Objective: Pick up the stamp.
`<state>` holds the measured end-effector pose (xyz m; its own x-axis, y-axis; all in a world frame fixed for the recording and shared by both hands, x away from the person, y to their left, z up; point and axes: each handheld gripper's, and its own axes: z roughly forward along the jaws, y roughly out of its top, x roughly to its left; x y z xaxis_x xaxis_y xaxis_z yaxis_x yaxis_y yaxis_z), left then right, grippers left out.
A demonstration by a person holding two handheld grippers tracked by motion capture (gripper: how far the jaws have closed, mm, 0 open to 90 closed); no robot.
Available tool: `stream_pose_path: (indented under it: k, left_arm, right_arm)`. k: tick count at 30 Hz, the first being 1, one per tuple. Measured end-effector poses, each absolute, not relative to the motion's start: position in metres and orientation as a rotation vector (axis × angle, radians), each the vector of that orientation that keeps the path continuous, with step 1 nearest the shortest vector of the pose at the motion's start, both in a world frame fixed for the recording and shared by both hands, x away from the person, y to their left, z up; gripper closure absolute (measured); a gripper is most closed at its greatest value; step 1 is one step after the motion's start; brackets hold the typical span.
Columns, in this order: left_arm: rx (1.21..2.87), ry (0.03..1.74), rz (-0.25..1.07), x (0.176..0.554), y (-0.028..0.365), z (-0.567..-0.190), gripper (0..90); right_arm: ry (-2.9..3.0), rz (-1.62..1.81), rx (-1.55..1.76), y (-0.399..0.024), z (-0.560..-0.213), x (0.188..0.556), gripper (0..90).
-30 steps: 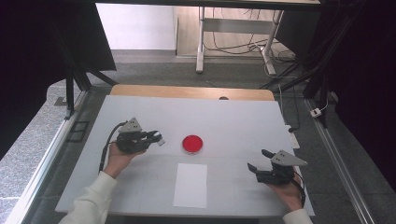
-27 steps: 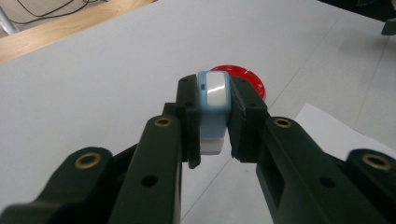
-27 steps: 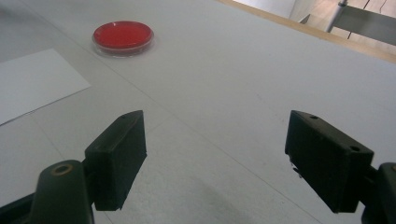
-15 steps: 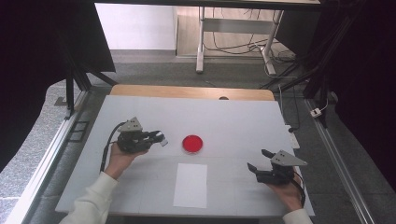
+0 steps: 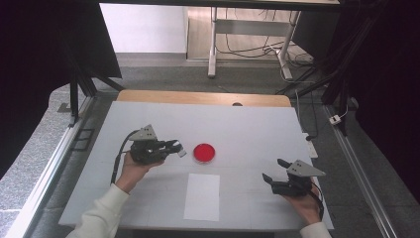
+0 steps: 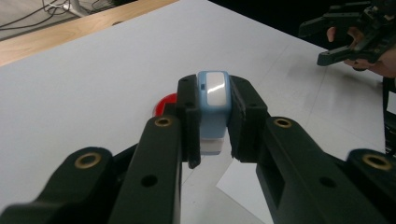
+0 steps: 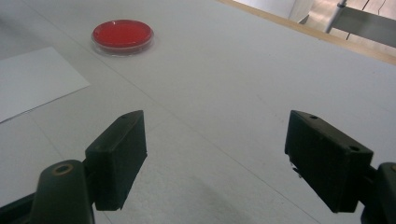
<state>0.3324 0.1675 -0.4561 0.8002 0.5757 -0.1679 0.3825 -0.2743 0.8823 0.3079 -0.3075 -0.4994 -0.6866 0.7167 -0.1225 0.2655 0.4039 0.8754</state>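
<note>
Two grippers over one white worktop (image 5: 247,124). Left gripper (image 5: 174,147): jaws closed tight on one small blue-and-white block (image 6: 213,109), held above the surface. One red round dish (image 5: 204,153) just beyond its jaws, partly hidden behind the block in the left gripper view. One white paper sheet (image 5: 202,196) below and to the right of these jaws. Right gripper (image 5: 274,170): jaws wide apart, nothing between them, low over bare worktop, well apart from dish and sheet.

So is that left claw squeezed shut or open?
Shut: the left gripper clamps a small blue-and-white block between its jaws.
</note>
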Motion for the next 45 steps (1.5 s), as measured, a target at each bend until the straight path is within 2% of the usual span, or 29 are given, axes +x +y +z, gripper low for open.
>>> stream_pose_path:
  k: [45]
  left_arm:
    - [1.918,0.615,0.102,0.325,0.114,-0.455,75.3]
  right_arm:
    - [2.187,1.21,0.836,-0.306,-0.501,0.307,20.4]
